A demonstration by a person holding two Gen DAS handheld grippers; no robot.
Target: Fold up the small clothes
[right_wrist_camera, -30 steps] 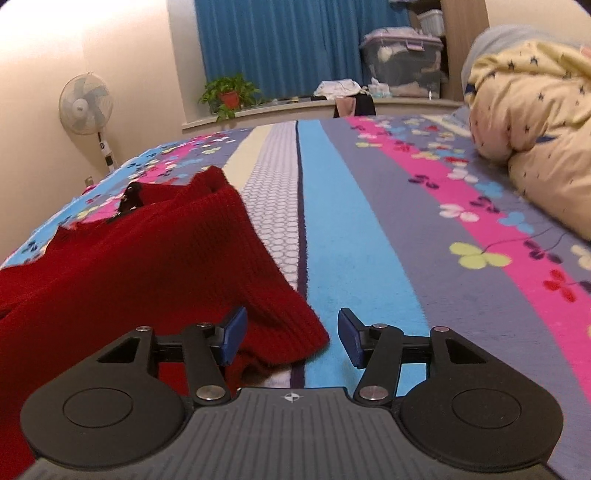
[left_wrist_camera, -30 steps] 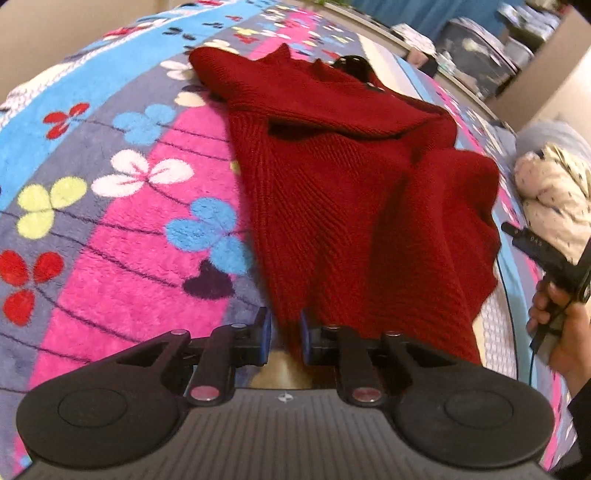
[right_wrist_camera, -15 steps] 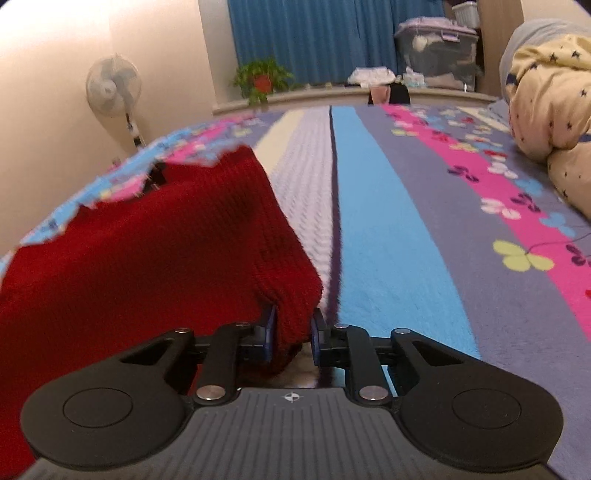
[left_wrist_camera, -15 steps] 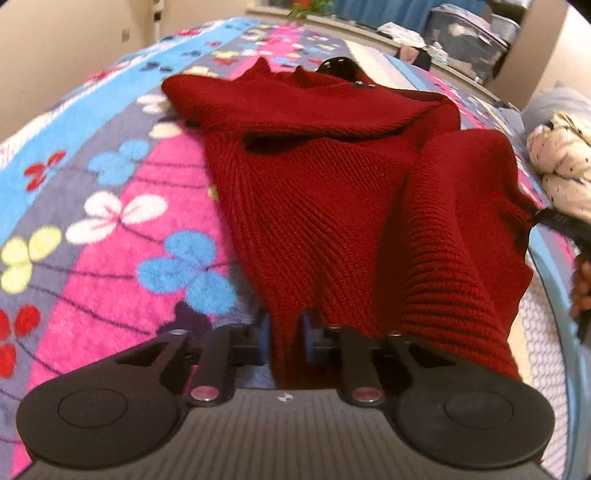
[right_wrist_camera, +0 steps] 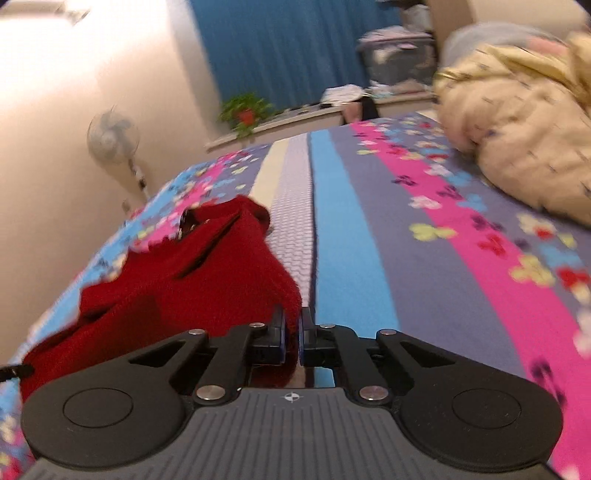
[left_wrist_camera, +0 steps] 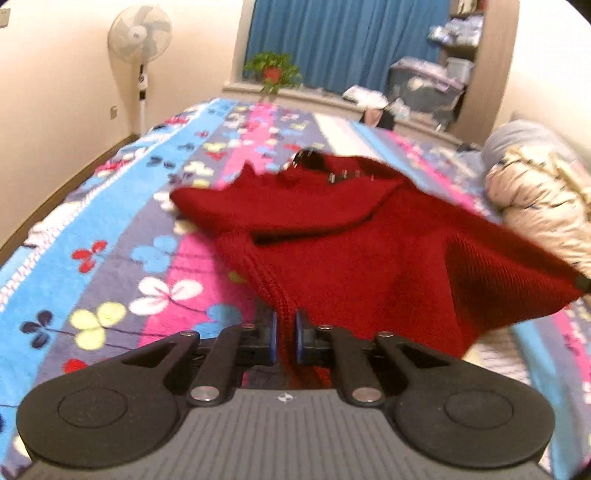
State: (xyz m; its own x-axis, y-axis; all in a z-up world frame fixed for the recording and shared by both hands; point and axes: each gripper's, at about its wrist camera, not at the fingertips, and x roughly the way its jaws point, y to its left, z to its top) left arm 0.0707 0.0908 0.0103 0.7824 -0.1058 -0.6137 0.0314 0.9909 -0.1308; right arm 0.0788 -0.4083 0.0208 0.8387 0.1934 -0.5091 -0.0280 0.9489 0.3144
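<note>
A red knit sweater [left_wrist_camera: 351, 251] lies partly lifted over the flowered bedspread [left_wrist_camera: 110, 266]. My left gripper [left_wrist_camera: 284, 334] is shut on its near hem, with red knit pinched between the blue pads. In the right wrist view the same red sweater [right_wrist_camera: 192, 280] hangs from my right gripper [right_wrist_camera: 291, 332], which is shut on the other hem corner. That far corner shows at the right edge of the left wrist view, stretched out and raised, with a dark fingertip [left_wrist_camera: 583, 283] on it. The collar end with a dark tag [left_wrist_camera: 310, 160] still rests on the bed.
A cream quilt [right_wrist_camera: 517, 147] is heaped on the right side of the bed. Beyond the bed stand a fan [left_wrist_camera: 140, 33], a potted plant [left_wrist_camera: 273, 72] on the sill, blue curtains and a plastic storage box [left_wrist_camera: 424, 85].
Both grippers have closed on the sweater's hem and risen, lifting its near edge off the bed. The views have tilted up, so the room's far wall now shows.
</note>
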